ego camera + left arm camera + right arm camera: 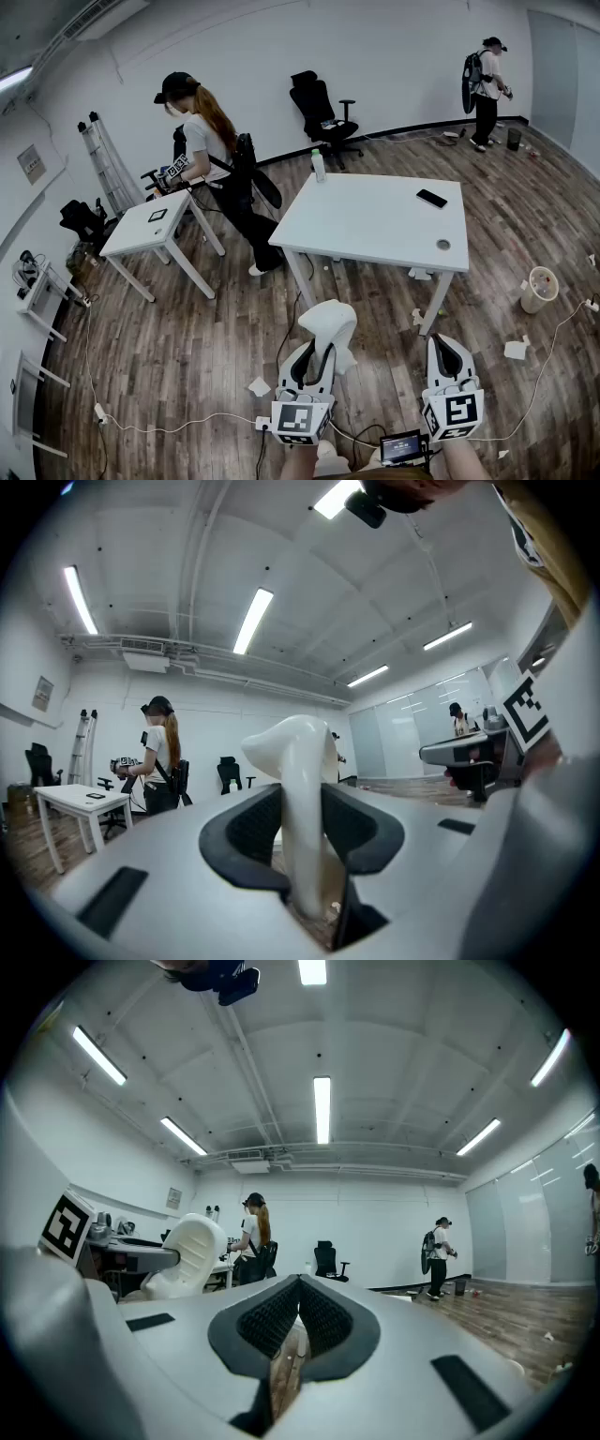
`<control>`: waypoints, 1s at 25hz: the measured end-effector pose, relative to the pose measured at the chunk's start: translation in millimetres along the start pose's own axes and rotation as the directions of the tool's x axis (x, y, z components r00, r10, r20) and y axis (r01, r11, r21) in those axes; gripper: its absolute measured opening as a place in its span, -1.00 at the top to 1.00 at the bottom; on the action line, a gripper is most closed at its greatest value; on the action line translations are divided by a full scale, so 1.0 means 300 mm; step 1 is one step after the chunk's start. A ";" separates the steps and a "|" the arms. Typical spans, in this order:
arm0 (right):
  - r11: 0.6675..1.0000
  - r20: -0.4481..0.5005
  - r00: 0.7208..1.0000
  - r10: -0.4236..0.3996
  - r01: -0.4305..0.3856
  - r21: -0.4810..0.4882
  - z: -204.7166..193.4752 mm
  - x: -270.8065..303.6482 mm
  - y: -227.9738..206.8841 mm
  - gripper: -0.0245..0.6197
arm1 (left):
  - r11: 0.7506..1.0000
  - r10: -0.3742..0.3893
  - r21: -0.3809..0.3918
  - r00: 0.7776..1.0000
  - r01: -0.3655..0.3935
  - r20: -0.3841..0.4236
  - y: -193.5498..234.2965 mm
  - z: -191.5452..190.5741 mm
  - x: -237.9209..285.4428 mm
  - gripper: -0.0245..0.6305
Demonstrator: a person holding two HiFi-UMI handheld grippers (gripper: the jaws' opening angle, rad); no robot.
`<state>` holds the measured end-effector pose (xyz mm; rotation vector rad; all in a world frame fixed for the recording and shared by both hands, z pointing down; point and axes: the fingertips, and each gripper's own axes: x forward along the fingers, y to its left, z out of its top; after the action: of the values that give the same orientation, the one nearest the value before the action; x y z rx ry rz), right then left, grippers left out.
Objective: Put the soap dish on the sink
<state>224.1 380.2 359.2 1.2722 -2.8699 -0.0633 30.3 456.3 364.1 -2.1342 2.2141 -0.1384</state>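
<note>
The white soap dish (326,327) stands on edge between the jaws of my left gripper (323,351), low in the head view above the wooden floor. In the left gripper view the soap dish (298,789) fills the gap, with both dark pads (255,825) pressing on it. My left gripper (302,829) is shut on it. My right gripper (442,344) hovers to its right; in the right gripper view my right gripper (298,1314) is shut with nothing in it. There the soap dish (190,1256) shows at the left. No sink is in view.
A large white table (375,221) stands ahead with a bottle (319,166) and a phone (431,198) on it. A smaller table (150,225) is at the left beside a person (214,150). Another person (486,86) stands far right. A bin (540,289) and cables (169,427) lie on the floor.
</note>
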 end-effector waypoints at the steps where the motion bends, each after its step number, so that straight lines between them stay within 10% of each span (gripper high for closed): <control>1: 1.000 0.001 1.000 0.001 -0.001 -0.006 0.001 -0.009 -0.001 0.90 | 1.000 0.004 -0.004 1.000 -0.004 0.000 -0.005 0.000 -0.005 0.53; 25: 0.999 -0.016 0.999 -0.049 0.049 -0.015 -0.054 0.093 -0.169 0.90 | 0.998 -0.042 -0.049 0.999 0.042 0.006 -0.060 -0.049 0.227 0.53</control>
<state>243.2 325.1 373.1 1.3337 -2.8189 -0.0737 44.1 387.9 381.9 -2.2043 2.1937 -0.0806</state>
